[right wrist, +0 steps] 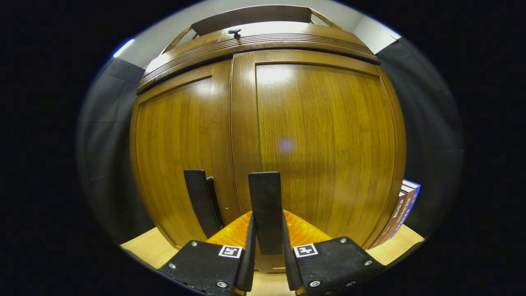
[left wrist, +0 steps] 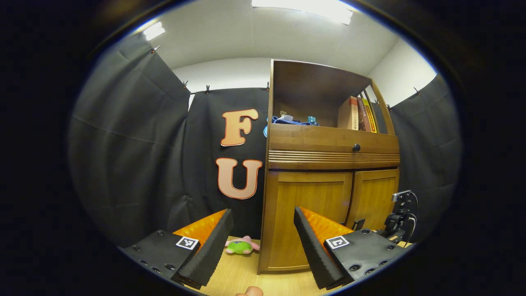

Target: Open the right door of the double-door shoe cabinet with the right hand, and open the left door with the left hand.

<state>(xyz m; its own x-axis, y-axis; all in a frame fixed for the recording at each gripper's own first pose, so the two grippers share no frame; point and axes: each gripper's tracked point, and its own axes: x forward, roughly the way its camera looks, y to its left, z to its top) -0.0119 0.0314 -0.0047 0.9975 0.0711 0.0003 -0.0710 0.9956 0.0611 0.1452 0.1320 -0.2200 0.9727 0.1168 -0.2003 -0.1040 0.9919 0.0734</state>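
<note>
shoe cabinet doors closed, left gripper jaws apart, right gripper jaws clamped on door handle

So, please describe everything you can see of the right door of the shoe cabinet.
The right door is glossy, golden-brown wood with vertical grain: a flat panel inside a plain frame. It looks shut, level with the left door, under the ribbed trim. A black handle stands upright by its inner edge. The right gripper is closed on that handle, fingers pressing both sides. Books lean beside its outer edge.
</note>
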